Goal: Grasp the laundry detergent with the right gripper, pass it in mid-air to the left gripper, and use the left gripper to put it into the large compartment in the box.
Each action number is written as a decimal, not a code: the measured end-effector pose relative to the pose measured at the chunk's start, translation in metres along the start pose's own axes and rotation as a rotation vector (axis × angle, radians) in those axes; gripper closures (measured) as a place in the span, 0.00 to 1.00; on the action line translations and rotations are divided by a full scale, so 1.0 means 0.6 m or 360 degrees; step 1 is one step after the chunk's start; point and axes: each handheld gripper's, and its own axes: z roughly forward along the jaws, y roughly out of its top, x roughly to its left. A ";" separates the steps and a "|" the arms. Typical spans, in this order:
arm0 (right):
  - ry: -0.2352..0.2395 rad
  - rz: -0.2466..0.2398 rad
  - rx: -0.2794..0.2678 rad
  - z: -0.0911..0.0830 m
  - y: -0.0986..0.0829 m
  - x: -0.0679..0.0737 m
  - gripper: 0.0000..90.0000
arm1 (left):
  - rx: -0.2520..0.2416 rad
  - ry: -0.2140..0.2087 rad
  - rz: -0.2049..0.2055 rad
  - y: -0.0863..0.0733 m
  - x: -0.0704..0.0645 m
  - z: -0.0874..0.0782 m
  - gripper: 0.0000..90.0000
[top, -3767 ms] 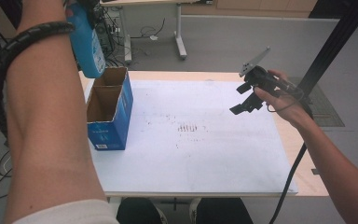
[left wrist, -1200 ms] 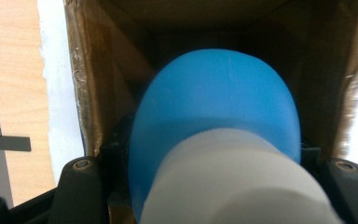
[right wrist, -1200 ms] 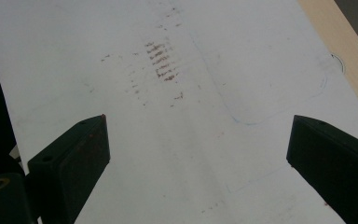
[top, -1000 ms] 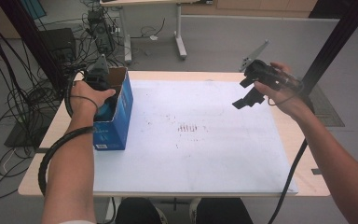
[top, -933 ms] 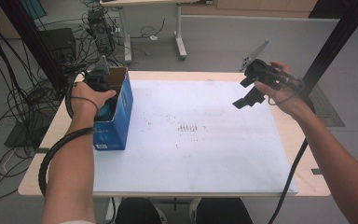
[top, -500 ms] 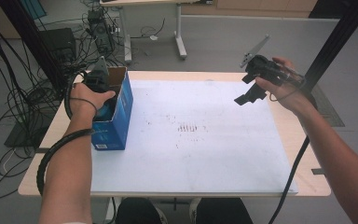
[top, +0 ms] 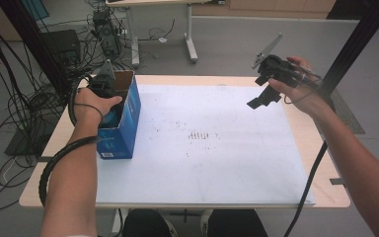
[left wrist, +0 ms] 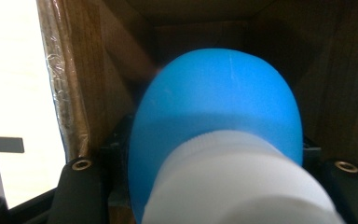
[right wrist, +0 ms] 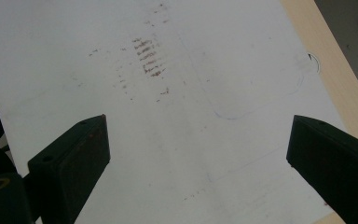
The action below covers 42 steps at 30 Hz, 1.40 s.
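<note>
Clamped between the jaws of the left gripper (top: 109,101), a blue bottle (left wrist: 219,121) w/ white cap (left wrist: 242,182) is held inside the open blue box (top: 123,129) at the table's (top: 306,129) left edge — brown inner walls are seen close around it. The right gripper (right wrist: 198,154) is held open, empty, above the white sheet (right wrist: 177,121), well apart. Risk: if released tilted, the bottle could be jammed against a wall, or the box tipped — nothing steadies it.
</note>
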 end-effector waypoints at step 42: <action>-0.0024 -0.0013 0.0012 -0.008 0.000 0.002 0.06 | -0.0004 0.0005 0.0001 -0.001 -0.001 0.001 0.41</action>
